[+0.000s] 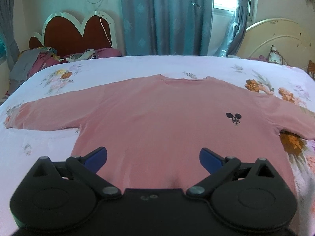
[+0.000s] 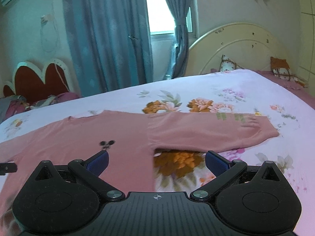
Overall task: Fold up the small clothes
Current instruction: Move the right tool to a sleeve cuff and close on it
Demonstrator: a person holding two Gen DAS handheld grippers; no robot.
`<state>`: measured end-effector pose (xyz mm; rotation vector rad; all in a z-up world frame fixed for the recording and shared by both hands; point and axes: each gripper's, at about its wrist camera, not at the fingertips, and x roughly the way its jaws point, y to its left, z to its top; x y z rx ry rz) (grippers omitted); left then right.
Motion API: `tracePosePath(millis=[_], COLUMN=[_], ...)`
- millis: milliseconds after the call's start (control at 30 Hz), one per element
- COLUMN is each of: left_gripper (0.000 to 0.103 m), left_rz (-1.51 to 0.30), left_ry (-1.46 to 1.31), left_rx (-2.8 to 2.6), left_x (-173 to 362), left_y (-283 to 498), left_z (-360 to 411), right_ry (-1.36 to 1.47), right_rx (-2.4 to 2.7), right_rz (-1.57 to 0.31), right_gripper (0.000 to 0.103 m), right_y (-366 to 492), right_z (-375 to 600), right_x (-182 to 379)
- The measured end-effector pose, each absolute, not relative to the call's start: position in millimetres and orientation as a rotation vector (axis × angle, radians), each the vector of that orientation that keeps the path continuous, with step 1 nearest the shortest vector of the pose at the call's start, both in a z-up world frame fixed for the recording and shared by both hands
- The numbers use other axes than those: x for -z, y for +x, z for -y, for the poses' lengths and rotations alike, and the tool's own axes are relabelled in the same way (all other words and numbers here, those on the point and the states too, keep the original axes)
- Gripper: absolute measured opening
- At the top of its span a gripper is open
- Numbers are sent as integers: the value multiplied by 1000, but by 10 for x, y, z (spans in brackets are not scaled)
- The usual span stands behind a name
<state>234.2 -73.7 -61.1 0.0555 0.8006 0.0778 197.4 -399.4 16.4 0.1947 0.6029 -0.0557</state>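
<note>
A pink long-sleeved shirt (image 1: 157,116) with a small black mouse logo (image 1: 233,118) lies flat and face up on the floral bedsheet (image 1: 59,141), both sleeves spread out sideways. My left gripper (image 1: 153,158) hovers open above the shirt's lower middle, nothing between its blue pads. In the right wrist view the shirt (image 2: 88,137) fills the left half, and its right sleeve (image 2: 212,131) stretches across to the right. My right gripper (image 2: 157,162) is open over the shirt's right side edge below the armpit, holding nothing.
The bed's far edge (image 1: 157,56) borders blue curtains (image 1: 167,17). A pile of clothes (image 1: 39,59) sits by a red headboard at the far left. A cream headboard (image 2: 236,47) with patterned pillows (image 2: 279,70) stands at the right. Part of another black tool (image 2: 7,167) shows at the left edge.
</note>
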Motion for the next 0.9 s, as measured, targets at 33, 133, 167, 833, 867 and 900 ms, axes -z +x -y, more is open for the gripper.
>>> tracePosePath(millis=[33,133,167,833,867,900], left_gripper=[98,97,97,87,86,86], left_rz=[-803,-802,-804,-844,-851,-857], left_ry=[64,70,72,119,117,116], left_rx=[-79,-80,-81,-64,-65,-68], left_x=[634,674,686,1000,1016,1039], left_y=[2385,2506,2548,3356,3385,3415], left_z=[765,811,833,1146,1146,1142], right_ry=[203,224,229,264,267,281], right_rx=[63,95,105,388,402,426], right_rz=[-607,-616,-619,-700,-713,-730], right_gripper=[103,102,102,99,77,64], right_y=[2047,2219,2270,2983,3006,3026], right_z=[4072,4295,4363,5635,5692,5764], right_x=[-129,-31,-3,694,733,782])
